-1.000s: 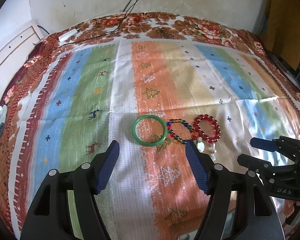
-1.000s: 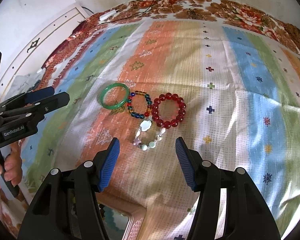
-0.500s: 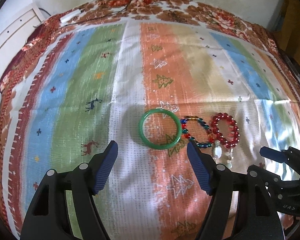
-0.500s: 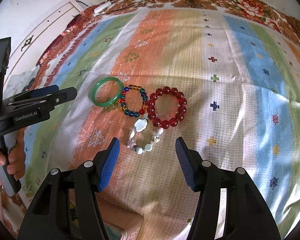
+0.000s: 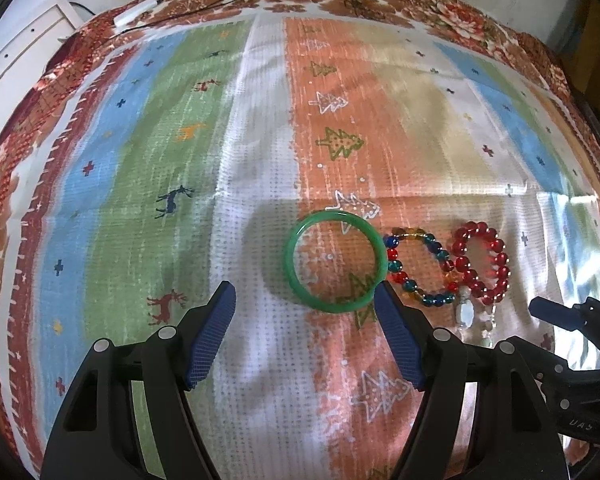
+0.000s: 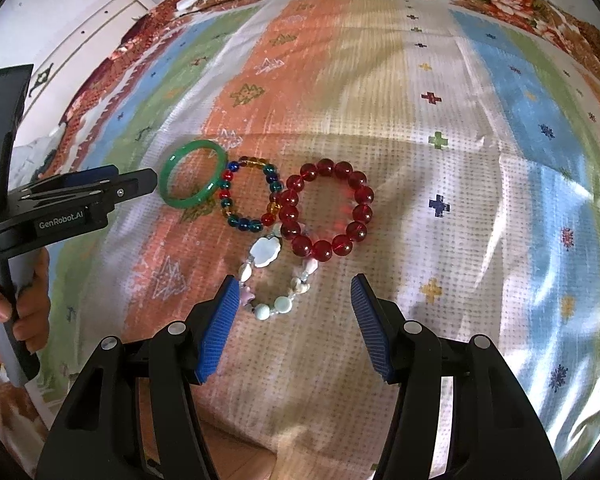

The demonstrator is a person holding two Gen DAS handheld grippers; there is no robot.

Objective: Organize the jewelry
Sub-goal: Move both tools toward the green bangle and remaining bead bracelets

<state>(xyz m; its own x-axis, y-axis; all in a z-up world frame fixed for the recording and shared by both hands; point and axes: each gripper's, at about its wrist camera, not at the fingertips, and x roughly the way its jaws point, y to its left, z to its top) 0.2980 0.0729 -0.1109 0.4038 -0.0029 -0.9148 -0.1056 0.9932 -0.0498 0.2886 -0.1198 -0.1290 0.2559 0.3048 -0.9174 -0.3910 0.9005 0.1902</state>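
Four bracelets lie together on a striped cloth (image 5: 172, 152). The green bangle (image 5: 290, 256) is leftmost, then a multi-coloured bead bracelet (image 5: 434, 300) and a red bead bracelet (image 5: 500, 258). A pale shell bracelet (image 6: 265, 252) lies in front of them. My left gripper (image 5: 304, 288) hangs open over the near edge of the green bangle (image 6: 194, 201), its right pad close to the rim. My right gripper (image 6: 294, 282) is open just above the shell bracelet, near the red beads (image 6: 324, 250). Nothing is held.
A hand (image 6: 32, 280) holds the left gripper's handle at the left. A wooden box edge (image 6: 236, 452) shows beneath the right gripper. White furniture (image 6: 80, 60) stands beyond the cloth's left side. Cables and a white plug (image 5: 134, 16) lie at the far edge.
Both grippers have come down and closer to the bracelets, which now look larger. The left gripper's pads now flank the green bangle's near edge. The bracelets have not moved.
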